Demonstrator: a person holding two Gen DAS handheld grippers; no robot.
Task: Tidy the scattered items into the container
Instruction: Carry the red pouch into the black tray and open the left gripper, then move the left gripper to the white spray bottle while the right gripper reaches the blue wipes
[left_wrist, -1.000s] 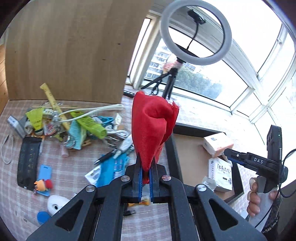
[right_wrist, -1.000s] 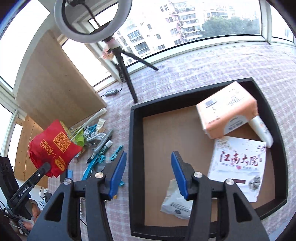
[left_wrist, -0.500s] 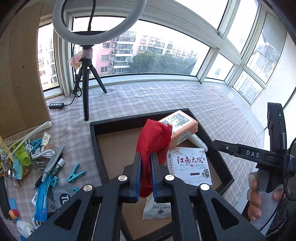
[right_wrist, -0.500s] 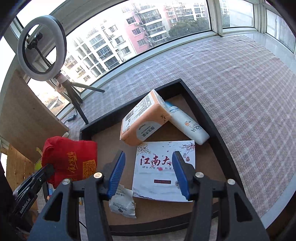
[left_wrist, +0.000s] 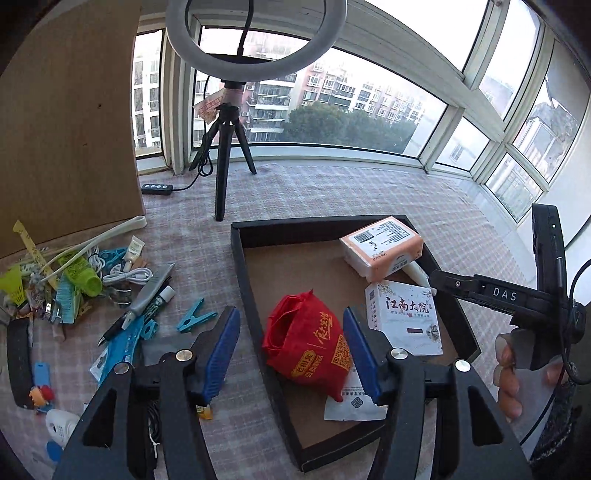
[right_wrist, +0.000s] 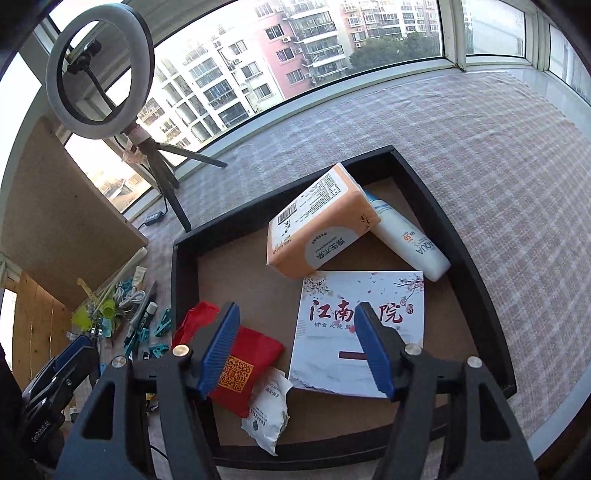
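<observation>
Red cloth pouch (left_wrist: 308, 347) lying inside black tray (left_wrist: 236, 258) near its left wall, printed in gold with Chinese characters and a QR code, partly covering white sachet (right_wrist: 267, 410). Sitting between blue pads of left gripper (left_wrist: 291, 350), jaws opening, pads clear of the cloth. Sharing the tray with white booklet (right_wrist: 360, 328) reading 江南大院 in red, peach tissue pack (right_wrist: 321, 232) bearing a barcode and 原生木浆, and white tube (right_wrist: 410, 240) marked AQUA and 50. Hovering over the booklet: right gripper (right_wrist: 295, 350), jaws opening too, gripping nothing; body seen from the left wrist view labelled DAS. Lying scattered on checked cloth (left_wrist: 332, 192) left of the tray: blue clothespin (left_wrist: 194, 315), pens, cables, green items. Standing behind: ring light (left_wrist: 255, 40) on tripod.
</observation>
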